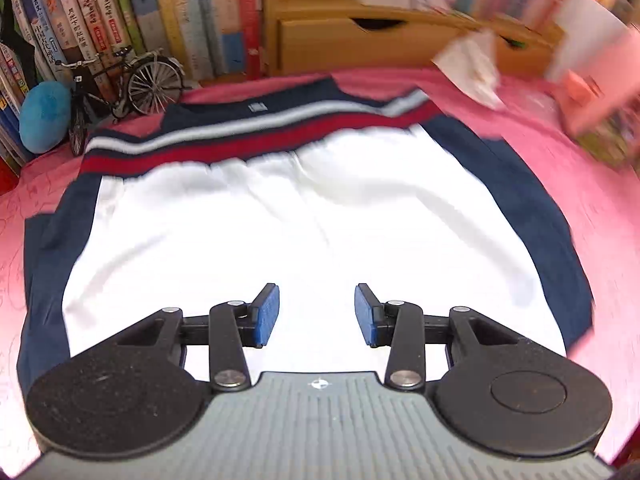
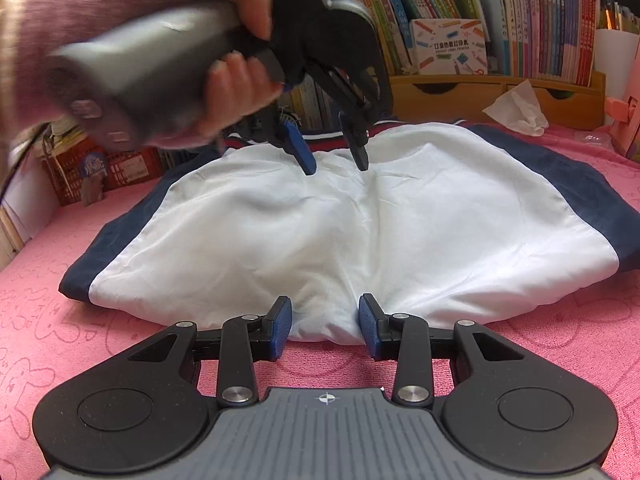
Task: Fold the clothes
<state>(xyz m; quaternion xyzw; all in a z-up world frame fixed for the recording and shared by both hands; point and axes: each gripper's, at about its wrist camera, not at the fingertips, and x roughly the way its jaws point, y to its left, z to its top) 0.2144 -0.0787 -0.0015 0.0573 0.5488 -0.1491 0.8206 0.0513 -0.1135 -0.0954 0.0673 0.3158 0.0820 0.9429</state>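
Observation:
White shorts (image 1: 280, 224) with navy side panels and a red, white and navy waistband lie flat on a pink towel (image 1: 580, 208). My left gripper (image 1: 316, 316) is open and empty, held above the white cloth. In the right wrist view the shorts (image 2: 360, 232) spread across the middle, and the left gripper (image 2: 334, 156) hangs open over their far part near the waistband. My right gripper (image 2: 325, 330) is open at the near hem of the shorts, its blue pads (image 2: 280, 332) either side of the cloth's edge, not closed on it.
A model bicycle (image 1: 120, 88) and a blue ball (image 1: 42, 116) stand at the back left. Books and a wooden drawer unit (image 1: 360, 40) line the back. Crumpled tissue (image 2: 520, 110) lies back right. A red crate (image 2: 108, 168) sits left.

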